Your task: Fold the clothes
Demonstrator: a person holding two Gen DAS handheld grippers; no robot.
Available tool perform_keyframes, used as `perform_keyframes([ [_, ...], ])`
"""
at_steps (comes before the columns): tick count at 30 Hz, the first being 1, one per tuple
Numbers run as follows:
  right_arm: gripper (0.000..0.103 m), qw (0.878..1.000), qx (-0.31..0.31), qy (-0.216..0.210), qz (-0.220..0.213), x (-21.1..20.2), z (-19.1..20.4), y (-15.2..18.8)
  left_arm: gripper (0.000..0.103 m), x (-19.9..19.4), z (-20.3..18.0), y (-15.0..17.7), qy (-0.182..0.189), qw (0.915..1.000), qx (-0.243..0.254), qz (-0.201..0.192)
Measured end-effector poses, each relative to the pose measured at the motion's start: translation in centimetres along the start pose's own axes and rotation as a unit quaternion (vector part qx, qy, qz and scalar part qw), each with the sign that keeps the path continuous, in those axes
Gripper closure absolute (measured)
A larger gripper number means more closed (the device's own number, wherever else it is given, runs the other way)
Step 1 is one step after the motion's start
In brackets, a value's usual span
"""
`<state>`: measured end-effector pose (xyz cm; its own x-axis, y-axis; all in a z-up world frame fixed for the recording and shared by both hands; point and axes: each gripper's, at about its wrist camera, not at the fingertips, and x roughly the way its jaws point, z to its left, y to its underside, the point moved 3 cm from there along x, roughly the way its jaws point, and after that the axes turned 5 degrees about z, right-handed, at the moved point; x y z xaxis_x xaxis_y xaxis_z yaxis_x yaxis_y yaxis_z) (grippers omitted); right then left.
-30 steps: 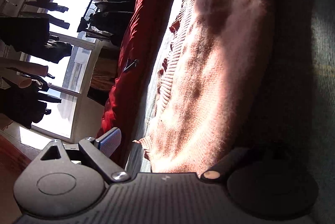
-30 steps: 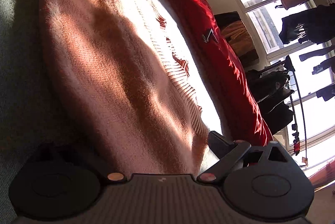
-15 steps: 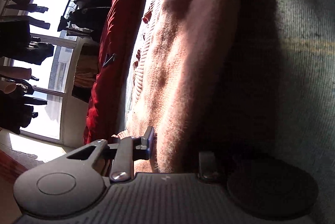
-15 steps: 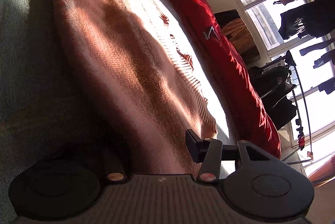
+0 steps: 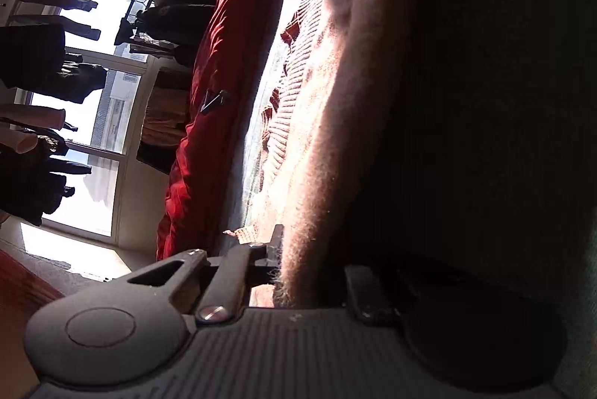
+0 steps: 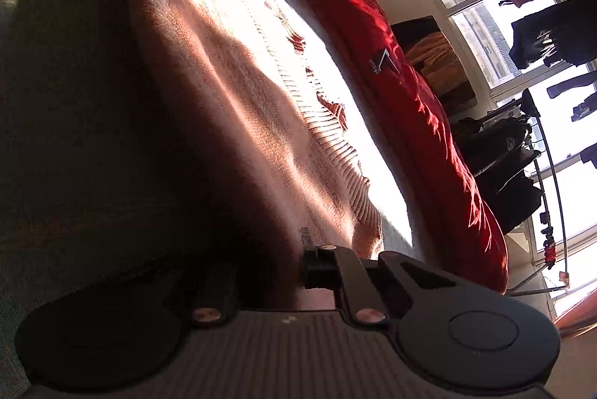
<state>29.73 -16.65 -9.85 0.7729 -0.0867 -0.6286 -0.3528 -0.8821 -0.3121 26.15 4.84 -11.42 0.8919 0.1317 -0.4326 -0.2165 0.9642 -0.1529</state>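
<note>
A fuzzy pink knitted sweater (image 5: 335, 108) lies spread on a grey-green surface, half in sunlight, with its ribbed hem toward the window. In the left wrist view my left gripper (image 5: 311, 264) has its jaws closing the last bit onto the sweater's near edge, and the fabric is pinched between the pads. The right wrist view shows the same sweater (image 6: 231, 93). There my right gripper (image 6: 272, 272) is also closing tight on the near edge, with fabric between its fingers. The inner finger of each gripper is lost in shadow.
A red quilted garment with a zip pull (image 5: 224, 82) lies along the far side of the sweater, seen again as the red garment (image 6: 410, 82). Beyond it are bright windows, a rack of dark clothes (image 5: 175, 7) and a pile of orange fabric (image 6: 436, 63). The grey-green surface (image 6: 56, 108) stretches beside the sweater.
Both grippers went from wide open around the sweater's near edge to shut on it. The gripped edge has lifted slightly in both views.
</note>
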Motion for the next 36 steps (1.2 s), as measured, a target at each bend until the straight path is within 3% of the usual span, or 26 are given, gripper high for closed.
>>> perform_keyframes([
  [11, 0.093, 0.999, 0.015, -0.049, 0.001, -6.2, -2.1, 1.1, 0.095, -4.6, -0.1, 0.1, 0.012, 0.9994, 0.018, -0.028],
  [16, 0.092, 1.000, -0.007, -0.027, -0.001, -6.5, -0.6, 2.2, 0.094, -4.4, -1.3, 0.5, 0.017, 0.9994, 0.017, -0.026],
  [20, 0.065, 0.999, -0.035, 0.013, 0.003, -4.4, 1.6, 3.3, 0.092, -4.2, -1.6, 0.6, 0.019, 0.9995, 0.011, -0.023],
  [24, 0.051, 0.999, -0.034, -0.004, -0.001, -4.6, 2.7, 4.0, 0.085, -4.3, -2.0, 1.0, 0.008, 0.9993, 0.022, -0.030],
  [26, 0.034, 0.999, -0.045, -0.008, -0.008, -4.5, 3.4, 3.8, 0.079, -4.0, -2.5, 1.1, 0.009, 0.9992, 0.026, -0.029],
  [28, 0.032, 0.998, -0.057, -0.011, -0.015, -4.4, 4.1, 3.4, 0.074, -3.7, -3.0, 1.1, 0.007, 0.9991, 0.033, -0.027],
  [36, 0.032, 0.993, -0.106, 0.014, -0.040, -2.1, 5.9, 1.3, 0.071, -3.3, -3.2, 1.2, 0.012, 0.9996, 0.018, -0.020],
])
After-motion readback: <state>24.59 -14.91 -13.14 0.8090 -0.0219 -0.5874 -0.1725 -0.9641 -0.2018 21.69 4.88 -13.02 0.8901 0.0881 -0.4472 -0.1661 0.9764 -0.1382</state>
